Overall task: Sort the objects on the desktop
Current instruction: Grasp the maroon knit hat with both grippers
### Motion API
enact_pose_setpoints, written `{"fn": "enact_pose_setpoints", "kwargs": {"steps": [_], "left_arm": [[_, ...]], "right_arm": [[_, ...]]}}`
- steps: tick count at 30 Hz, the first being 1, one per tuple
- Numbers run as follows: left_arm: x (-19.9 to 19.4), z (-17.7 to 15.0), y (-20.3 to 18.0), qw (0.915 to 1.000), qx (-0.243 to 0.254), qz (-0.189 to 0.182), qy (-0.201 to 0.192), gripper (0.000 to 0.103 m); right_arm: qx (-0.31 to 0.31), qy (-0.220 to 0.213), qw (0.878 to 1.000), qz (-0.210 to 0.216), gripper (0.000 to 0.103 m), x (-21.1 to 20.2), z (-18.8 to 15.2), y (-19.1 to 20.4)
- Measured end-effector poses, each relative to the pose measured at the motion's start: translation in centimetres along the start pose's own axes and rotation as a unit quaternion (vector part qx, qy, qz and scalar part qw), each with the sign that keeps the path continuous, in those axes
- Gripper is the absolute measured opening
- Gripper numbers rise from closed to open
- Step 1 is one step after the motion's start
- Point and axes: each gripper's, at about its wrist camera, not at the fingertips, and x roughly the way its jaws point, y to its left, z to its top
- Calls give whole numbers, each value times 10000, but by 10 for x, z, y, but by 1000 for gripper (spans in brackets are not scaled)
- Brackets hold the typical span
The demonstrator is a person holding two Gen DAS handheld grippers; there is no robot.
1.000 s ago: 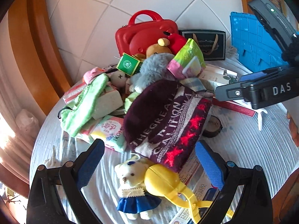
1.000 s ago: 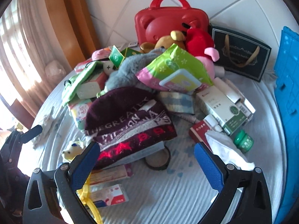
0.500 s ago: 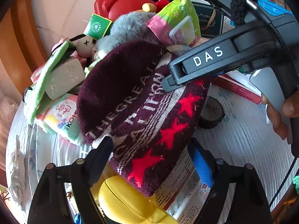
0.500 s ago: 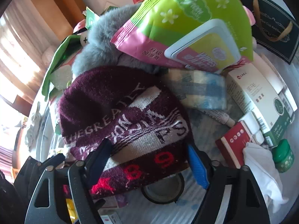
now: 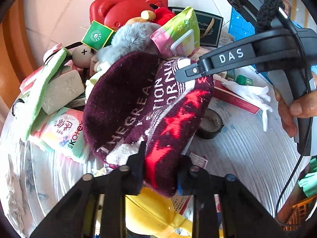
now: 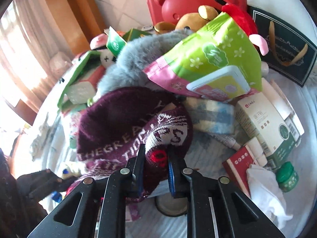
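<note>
White-tiled wall and warm wooden trim frame a round worktop (image 5: 247, 158) under a ribbed pale cloth, and it is heaped high with nothing yet sorted, so I judge we are right at the start.

Both grippers are on one item: the maroon knitted beanie with white lettering and red stars (image 5: 126, 103), sprawled across the pile's centre. In the left wrist view the left gripper (image 5: 158, 164) is closing at six o'clock, its jaws pinching a bunched fold of the red-starred brim. The right gripper (image 6: 154, 164) is closing too, nipping the cuff by the red numerals; its black arm reaches in from two o'clock in the left view. The wool looks thick, soft and stretchy, and it gathers into a ridge between the pads.

Everything else waits. At twelve o'clock stands a glossy red hard-plastic bear-face case (image 5: 128, 8). Below it slumps a fluffy grey plush (image 5: 130, 35), and at one o'clock sits a crinkly green-and-pink wet-wipe pack with a rigid flip lid (image 6: 210, 59). At four o'clock in the right view stands a squat green plastic jar (image 6: 287, 177) beside a crumpled white cloth (image 6: 263, 190). A black tape roll (image 5: 211, 125) lies flat just beside the beanie's edge.

Lifting the beanie should be forgiving, though it may drag loose neighbours along.
</note>
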Motion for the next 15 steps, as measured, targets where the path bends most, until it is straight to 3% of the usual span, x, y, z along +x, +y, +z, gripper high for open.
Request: {"fn": "enact_pose_setpoints", "kwargs": {"steps": [4,15], "left_arm": [[-15,2,7,10000,72,-34,-7,16],[-65,41,13,9976,419,38,-558,15]], "right_arm": [[100,-325,9993,163,18,-23,4,3],[-113,-1081,9941,3,18,-88,17,29]]}}
